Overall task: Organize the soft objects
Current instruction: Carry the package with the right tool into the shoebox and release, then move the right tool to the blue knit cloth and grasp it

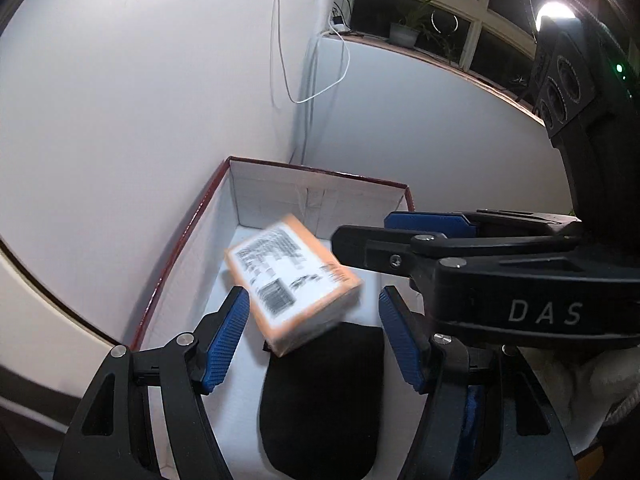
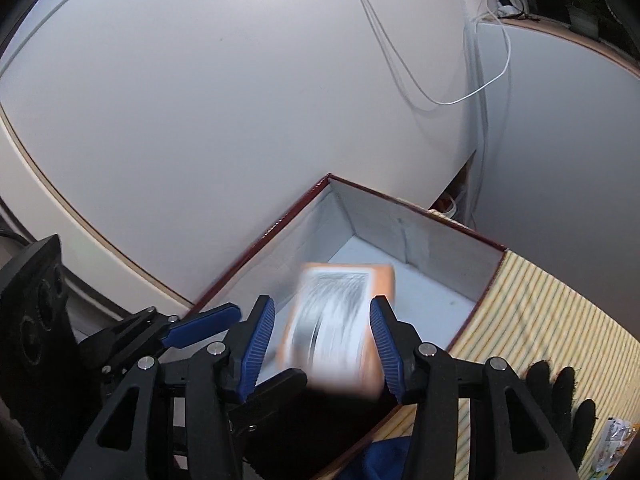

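An orange and white printed pack [image 1: 292, 284] is blurred in mid-air over the open box [image 1: 192, 232], between both grippers and touching neither. It also shows in the right wrist view [image 2: 340, 324]. A black soft item [image 1: 320, 400] lies on the box floor below it. My left gripper [image 1: 312, 336] is open above the box. My right gripper [image 2: 322, 344] is open over the box [image 2: 484, 280], and reaches in from the right in the left wrist view [image 1: 400, 240].
The red-rimmed white box stands in a corner between white walls. A striped yellow mat [image 2: 540, 320] lies to its right, with a black glove [image 2: 560, 400] and a small packet [image 2: 612, 444]. White cables [image 1: 304, 60] hang in the corner. A blue cloth [image 2: 384, 456] lies near the box's front.
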The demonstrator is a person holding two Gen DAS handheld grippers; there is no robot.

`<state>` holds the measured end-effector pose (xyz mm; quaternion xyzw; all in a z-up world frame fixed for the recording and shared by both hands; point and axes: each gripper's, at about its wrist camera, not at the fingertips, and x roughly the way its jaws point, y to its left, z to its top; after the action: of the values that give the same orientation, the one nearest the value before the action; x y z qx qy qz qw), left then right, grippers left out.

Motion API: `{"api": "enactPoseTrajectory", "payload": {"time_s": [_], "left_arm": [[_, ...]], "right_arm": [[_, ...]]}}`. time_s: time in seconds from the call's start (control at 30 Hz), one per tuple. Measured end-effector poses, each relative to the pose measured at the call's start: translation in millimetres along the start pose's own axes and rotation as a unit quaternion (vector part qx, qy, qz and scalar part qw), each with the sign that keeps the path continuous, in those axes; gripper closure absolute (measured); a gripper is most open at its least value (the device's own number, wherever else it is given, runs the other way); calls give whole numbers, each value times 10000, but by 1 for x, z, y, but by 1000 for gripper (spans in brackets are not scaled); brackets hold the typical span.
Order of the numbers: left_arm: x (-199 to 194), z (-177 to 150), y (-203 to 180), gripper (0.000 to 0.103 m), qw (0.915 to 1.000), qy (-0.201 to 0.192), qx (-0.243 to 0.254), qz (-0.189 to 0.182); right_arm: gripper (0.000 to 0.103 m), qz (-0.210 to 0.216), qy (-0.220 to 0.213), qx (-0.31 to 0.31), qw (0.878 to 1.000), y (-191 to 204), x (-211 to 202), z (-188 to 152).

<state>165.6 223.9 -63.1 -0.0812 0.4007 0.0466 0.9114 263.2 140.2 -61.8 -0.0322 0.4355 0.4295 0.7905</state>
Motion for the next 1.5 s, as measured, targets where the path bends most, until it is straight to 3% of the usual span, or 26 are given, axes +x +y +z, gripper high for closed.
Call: {"api": "enactPoseTrajectory", "payload": {"time_s": [0.5,0.7,0.97,1.3,1.5], "left_arm": [[-35,-18,-5,37,9989,-241,-136,-370],[-64,-41,-17,36,9970,-403,-165,-636],[-93,-93,-38,35,9937,-586,-256,-917],[-86,-163,-69,35,9905,-254,-612,-1207],[-55,-189,-78,35,9882,243,-848,-1249]], "right_arm": [[52,-276,-99,-98,9995,-17,-41,-30],[52,-396,-209,-285,9986,-24,-72,-61],[51,-79,-141,8,9999,-51,-109,-118],[48,69,140,293,9994,-69,-121,-190],[48,155,442,571,9973,-79,-107,-213]]}}
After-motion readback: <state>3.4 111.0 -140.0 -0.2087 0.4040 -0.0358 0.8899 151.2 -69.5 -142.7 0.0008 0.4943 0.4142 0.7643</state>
